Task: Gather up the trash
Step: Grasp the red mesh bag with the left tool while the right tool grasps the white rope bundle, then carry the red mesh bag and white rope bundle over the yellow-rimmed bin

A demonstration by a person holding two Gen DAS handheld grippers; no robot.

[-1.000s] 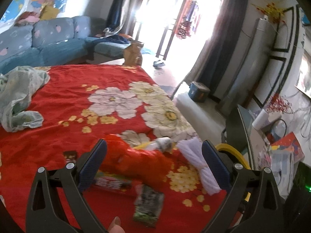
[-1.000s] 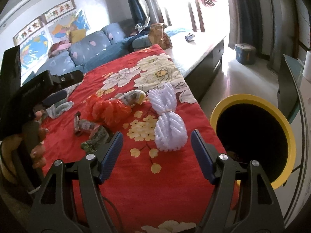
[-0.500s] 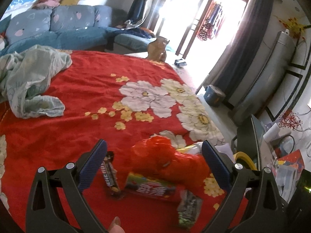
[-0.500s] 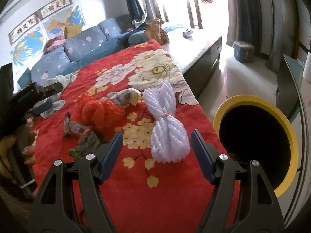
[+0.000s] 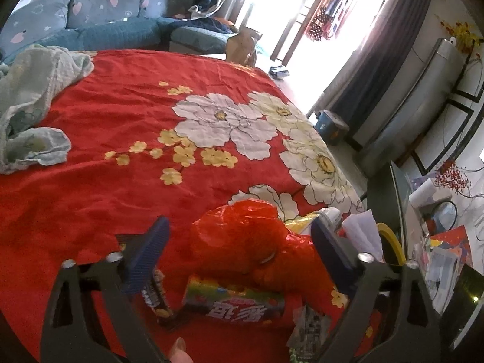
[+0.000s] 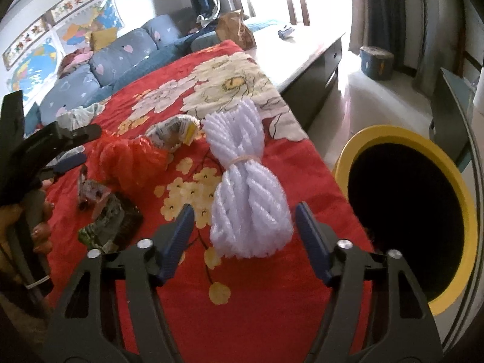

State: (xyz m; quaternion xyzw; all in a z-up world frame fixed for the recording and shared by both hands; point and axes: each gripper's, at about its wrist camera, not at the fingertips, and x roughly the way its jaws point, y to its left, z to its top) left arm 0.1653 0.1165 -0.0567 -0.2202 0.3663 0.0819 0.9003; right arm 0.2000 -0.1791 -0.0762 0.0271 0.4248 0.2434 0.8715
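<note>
Blue sofa along the wall, world maps above, bright glass doors, dark curtains

Far half of red cover bare, free passage; crumpled cloth blocks left edge. Near edge crowded: red bag, candy tube, wrappers bunched together. White bundle near bin; bin mouth unobstructed, inside too dark to judge.
</note>
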